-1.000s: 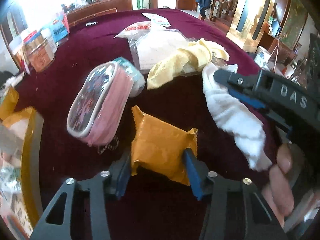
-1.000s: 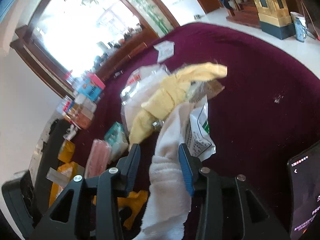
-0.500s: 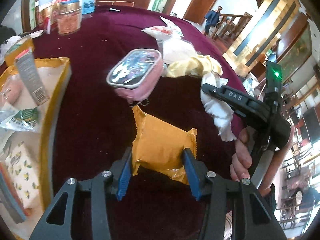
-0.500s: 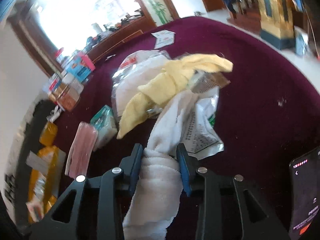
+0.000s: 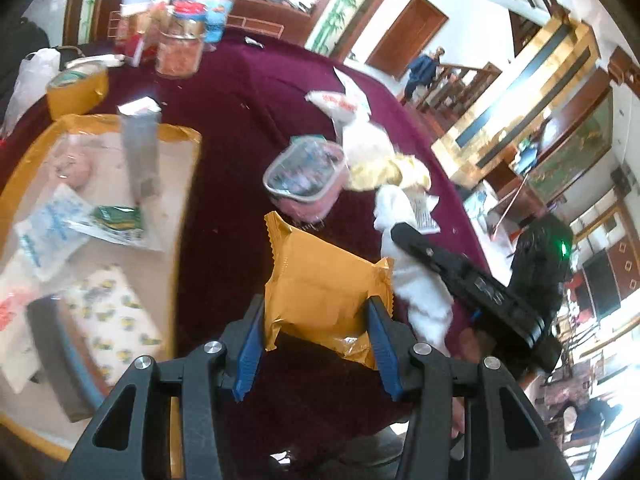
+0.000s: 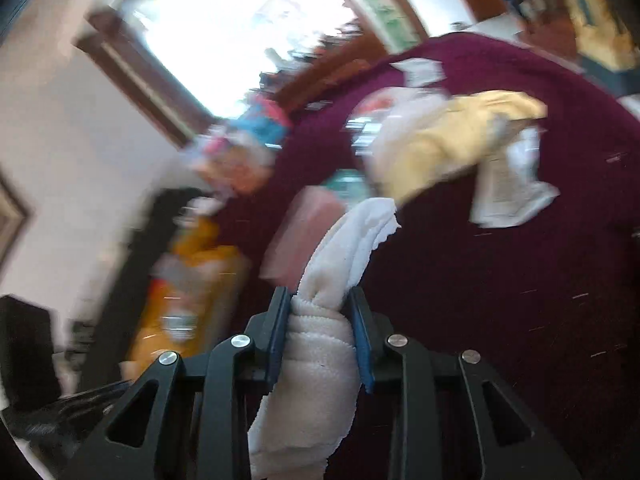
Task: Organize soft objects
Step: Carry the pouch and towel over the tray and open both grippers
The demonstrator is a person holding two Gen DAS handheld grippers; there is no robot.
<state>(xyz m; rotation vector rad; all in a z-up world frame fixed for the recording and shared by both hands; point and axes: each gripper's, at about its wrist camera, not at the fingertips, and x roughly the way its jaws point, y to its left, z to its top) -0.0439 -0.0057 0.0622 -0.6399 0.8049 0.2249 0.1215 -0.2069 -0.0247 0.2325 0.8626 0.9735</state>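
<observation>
My left gripper (image 5: 316,308) is shut on an orange foil packet (image 5: 320,268) and holds it above the maroon tablecloth (image 5: 248,92), just right of a yellow-rimmed tray (image 5: 180,132). My right gripper (image 6: 319,300) has a rolled white towel (image 6: 320,344) between its pads; its jaws are still closing and squeeze the roll. The towel's loose end hangs off the table. In the left wrist view the same white towel (image 5: 416,292) shows beside the packet. Behind lie a yellow cloth (image 6: 452,140) and a pink pouch (image 5: 308,176).
The tray holds several packets and a lemon-print pack (image 5: 116,312). A jar (image 5: 178,50), a roll of tape (image 5: 76,88) and boxes stand at the table's far left. Plastic bags (image 5: 352,120) and a printed wrapper (image 6: 508,188) lie near the yellow cloth. A person's hand (image 5: 468,344) grips the right tool.
My left gripper carried the orange packet up and left, bringing the tray into view. The right gripper's jaws narrowed onto the white towel and pulled it away from the yellow cloth.
</observation>
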